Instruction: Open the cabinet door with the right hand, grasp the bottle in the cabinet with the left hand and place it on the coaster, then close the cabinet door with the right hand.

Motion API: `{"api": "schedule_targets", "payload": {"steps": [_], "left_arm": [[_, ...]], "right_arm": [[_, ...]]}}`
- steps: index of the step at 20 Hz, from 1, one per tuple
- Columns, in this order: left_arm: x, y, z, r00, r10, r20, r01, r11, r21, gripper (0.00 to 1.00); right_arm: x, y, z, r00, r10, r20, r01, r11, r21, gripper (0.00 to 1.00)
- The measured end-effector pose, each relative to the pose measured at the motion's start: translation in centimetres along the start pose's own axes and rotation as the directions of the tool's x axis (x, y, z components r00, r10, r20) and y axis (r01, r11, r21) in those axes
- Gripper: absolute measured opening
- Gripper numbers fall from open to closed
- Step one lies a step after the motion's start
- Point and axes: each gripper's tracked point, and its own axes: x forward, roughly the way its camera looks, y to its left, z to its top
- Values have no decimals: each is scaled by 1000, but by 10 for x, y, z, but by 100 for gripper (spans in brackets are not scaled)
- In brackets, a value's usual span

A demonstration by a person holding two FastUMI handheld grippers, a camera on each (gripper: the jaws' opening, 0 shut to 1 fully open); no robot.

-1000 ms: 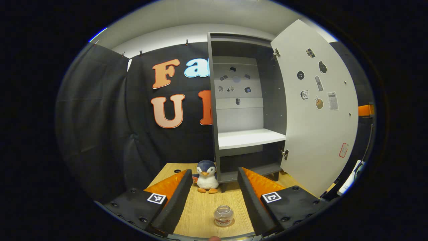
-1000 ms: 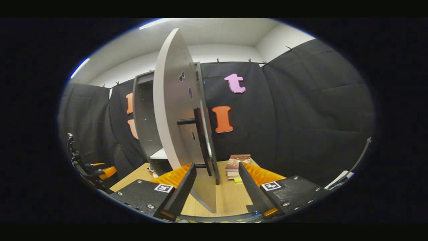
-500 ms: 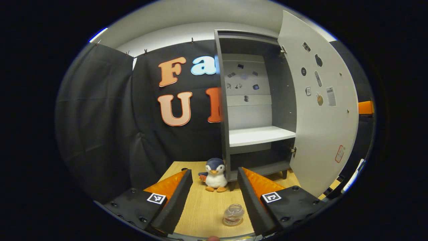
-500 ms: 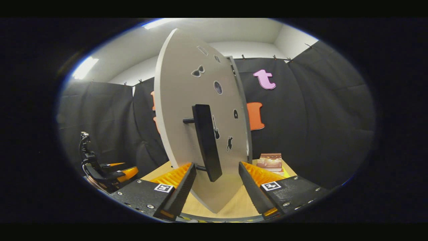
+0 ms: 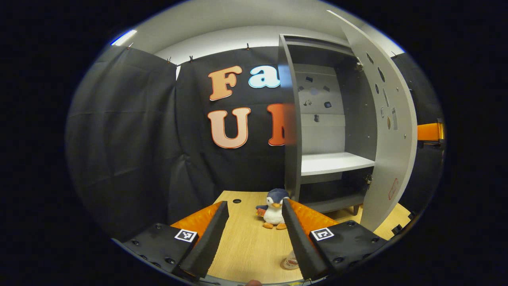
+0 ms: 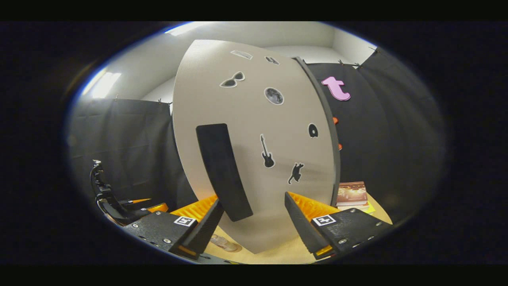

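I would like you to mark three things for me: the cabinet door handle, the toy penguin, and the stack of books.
cabinet door handle (image 6: 224, 171): right gripper view, on the middle of the black bar.
toy penguin (image 5: 273, 213): left gripper view, on its white belly.
stack of books (image 6: 351, 194): right gripper view, on the top cover.

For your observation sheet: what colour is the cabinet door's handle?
Black handle on a light grey door; the right gripper view shows it best.
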Motion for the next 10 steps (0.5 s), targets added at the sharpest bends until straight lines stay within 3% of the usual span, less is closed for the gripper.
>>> {"api": "schedule_targets", "payload": {"steps": [4, 10], "left_arm": [[16, 6, 4, 1000, -9, 19, 10, 999, -43, 89], [56, 22, -4, 1000, -21, 19, 23, 992, -128, 89]], "right_arm": [[54, 32, -8, 1000, 12, 16, -11, 997, -73, 93], [72, 39, -4, 999, -1, 32, 5, 994, -110, 94]]}}
